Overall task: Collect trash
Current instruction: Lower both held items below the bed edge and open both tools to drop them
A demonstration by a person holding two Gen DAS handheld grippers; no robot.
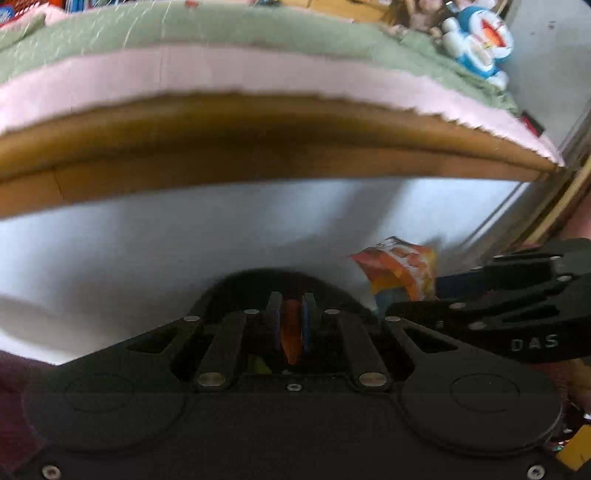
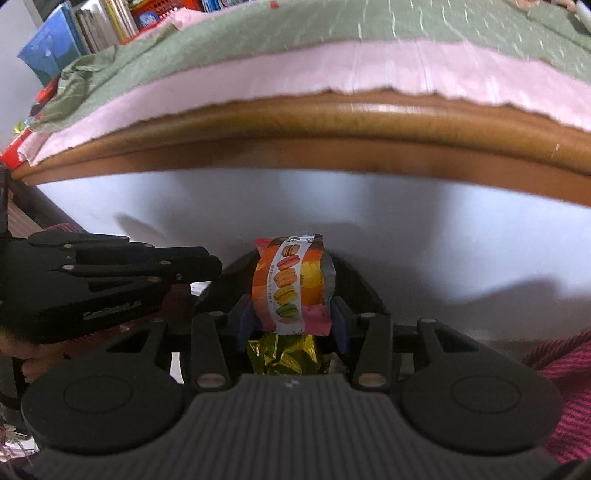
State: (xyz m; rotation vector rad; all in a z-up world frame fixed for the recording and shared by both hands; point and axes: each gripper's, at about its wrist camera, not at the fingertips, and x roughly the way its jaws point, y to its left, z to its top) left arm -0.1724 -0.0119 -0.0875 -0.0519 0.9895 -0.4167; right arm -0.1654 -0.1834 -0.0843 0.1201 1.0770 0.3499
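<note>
Home bedroom: bed (image 2: 332, 122) with green blanket (image 2: 258, 40), plush toy (image 1: 480, 40), books (image 2: 96, 26).

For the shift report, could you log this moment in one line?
left gripper: shut on orange scrap | right gripper: shut on macaron wrapper

You have two grippers (image 2: 293, 314) (image 1: 293, 325), one macaron wrapper (image 2: 291, 284), one gold foil wrapper (image 2: 284, 356), one orange scrap (image 1: 291, 328).
</note>
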